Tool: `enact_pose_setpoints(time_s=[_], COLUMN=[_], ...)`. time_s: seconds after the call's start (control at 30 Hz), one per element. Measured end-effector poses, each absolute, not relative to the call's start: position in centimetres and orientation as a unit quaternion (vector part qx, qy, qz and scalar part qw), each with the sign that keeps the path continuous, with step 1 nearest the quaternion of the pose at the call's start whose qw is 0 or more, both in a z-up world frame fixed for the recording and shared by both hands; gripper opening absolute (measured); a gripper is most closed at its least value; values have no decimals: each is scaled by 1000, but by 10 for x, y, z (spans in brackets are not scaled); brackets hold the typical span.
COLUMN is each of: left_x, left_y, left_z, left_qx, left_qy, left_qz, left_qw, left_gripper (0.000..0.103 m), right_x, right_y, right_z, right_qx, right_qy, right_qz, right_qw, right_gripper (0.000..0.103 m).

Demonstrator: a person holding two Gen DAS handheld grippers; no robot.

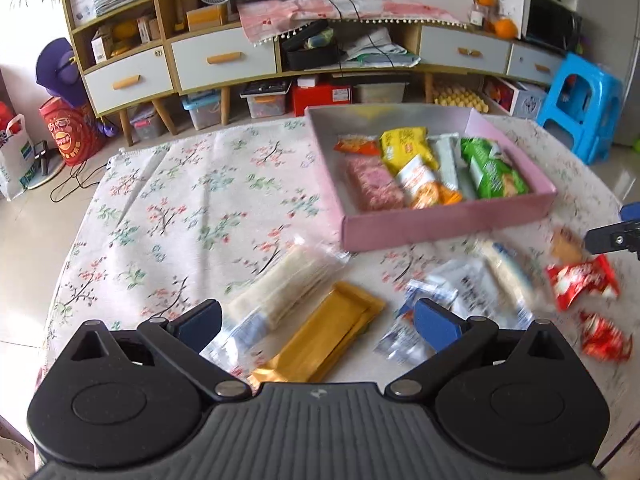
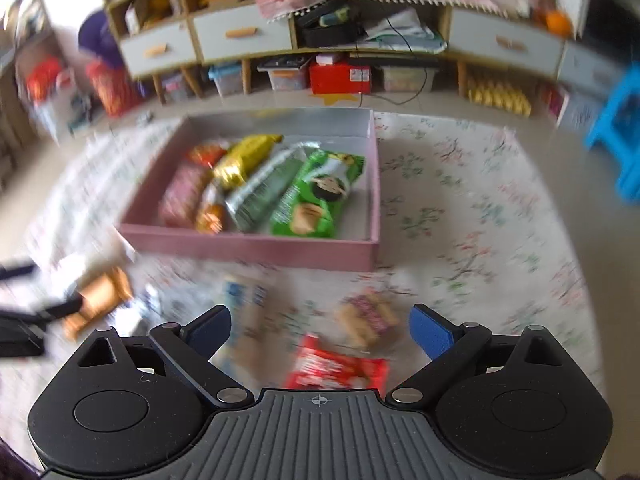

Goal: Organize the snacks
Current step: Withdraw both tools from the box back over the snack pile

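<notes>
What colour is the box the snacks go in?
The box is pink outside and grey inside, clearest in the left wrist view.

I can read nothing for certain from where I hold my claws. The wrappers in the pink box [image 1: 440, 228] by the table's far edge carry print too small and blurred to make out, and so does the red carton [image 1: 322, 98] under the cabinet.
</notes>
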State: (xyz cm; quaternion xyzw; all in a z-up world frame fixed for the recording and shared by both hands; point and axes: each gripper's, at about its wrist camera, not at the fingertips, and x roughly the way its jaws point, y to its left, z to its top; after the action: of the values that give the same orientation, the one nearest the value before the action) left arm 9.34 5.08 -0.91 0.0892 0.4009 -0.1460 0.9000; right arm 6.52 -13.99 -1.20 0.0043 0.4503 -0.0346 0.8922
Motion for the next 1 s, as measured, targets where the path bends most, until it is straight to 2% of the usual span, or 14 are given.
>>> enact_pose_setpoints(time_s=[0.1,0.27,0.4,0.53,0.57,1.0], left_x=[91,91,90,94,96,81], left_y=[67,89,99,103,102,84], left_z=[-19,-32,-36,-46,-48,-47], left_qx=[91,56,38,28,32,85], left_qy=[405,424,417,427,434,443], left_qz=[-155,-186,-218,-238,-232,-250], left_qw=[897,885,882,872,870,857], left_gripper=[102,94,93,85,79,72], right_x=[61,58,54,48,47,48], right_y=[-148,-163,-167,-162,-162,-158], right_z=[-23,-40,-54,-68,-71,-79], right_qx=[-1,7,-6,-51,-55,-48], right_qy=[461,475,474,462,460,451], right_qz=[-39,-34,3,37,41,74], right_qw=[887,879,880,885,885,888], right_gripper=[97,97,97,97,97,97])
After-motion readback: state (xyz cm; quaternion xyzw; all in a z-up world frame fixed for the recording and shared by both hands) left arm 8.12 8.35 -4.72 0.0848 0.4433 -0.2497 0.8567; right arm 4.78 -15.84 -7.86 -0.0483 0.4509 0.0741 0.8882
